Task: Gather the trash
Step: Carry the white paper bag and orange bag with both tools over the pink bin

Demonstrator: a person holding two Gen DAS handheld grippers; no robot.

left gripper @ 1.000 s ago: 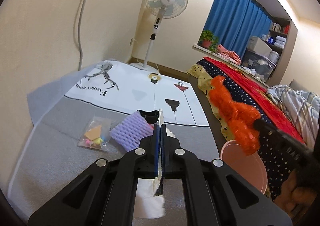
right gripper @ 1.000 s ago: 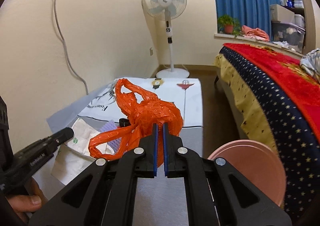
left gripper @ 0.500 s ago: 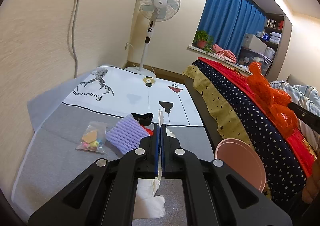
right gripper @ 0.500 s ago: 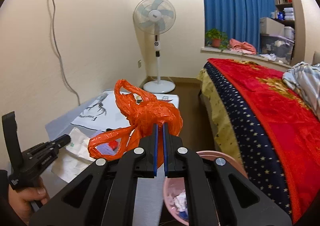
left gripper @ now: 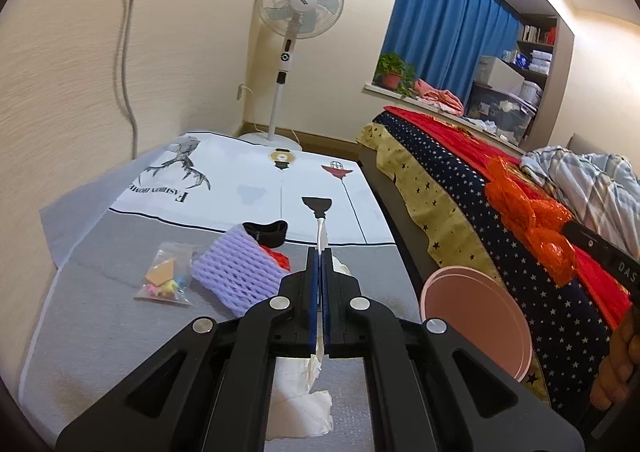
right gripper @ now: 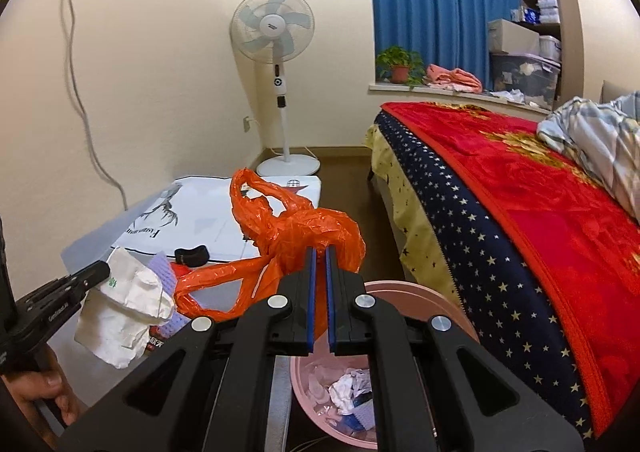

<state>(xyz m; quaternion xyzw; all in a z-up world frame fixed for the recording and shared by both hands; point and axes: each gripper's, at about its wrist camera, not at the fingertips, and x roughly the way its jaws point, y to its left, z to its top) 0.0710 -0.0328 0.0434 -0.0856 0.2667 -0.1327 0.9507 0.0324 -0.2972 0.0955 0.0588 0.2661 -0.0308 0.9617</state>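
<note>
the orange plastic bag (right gripper: pixel 296 236) hangs crumpled from the right gripper (right gripper: pixel 319 252), whose jaws are pinched narrow on a fold of it, just above the open mouth of the pink trash bin (right gripper: pixel 404 286) that stands on the floor between the low table's near right corner and the bed (right gripper: pixel 520 204). paper scraps already lie in the bin. to do this well, i'd judge the bag's trailing loop should be brought fully over the rim before the jaws part, since one tail droops toward the table edge and could catch there or spill outside. the left gripper (left gripper: pixel 320 256) is closed tight on a white paper wrapper (right gripper: pixel 124 308), held over the table's near edge, next in line for the bin. along the middle of the table (left gripper: pixel 80 316) rest a purple foam net (left gripper: pixel 236 276), a small clear packet (left gripper: pixel 166 278) just left of it, and a black band (left gripper: pixel 266 230) behind.
</note>
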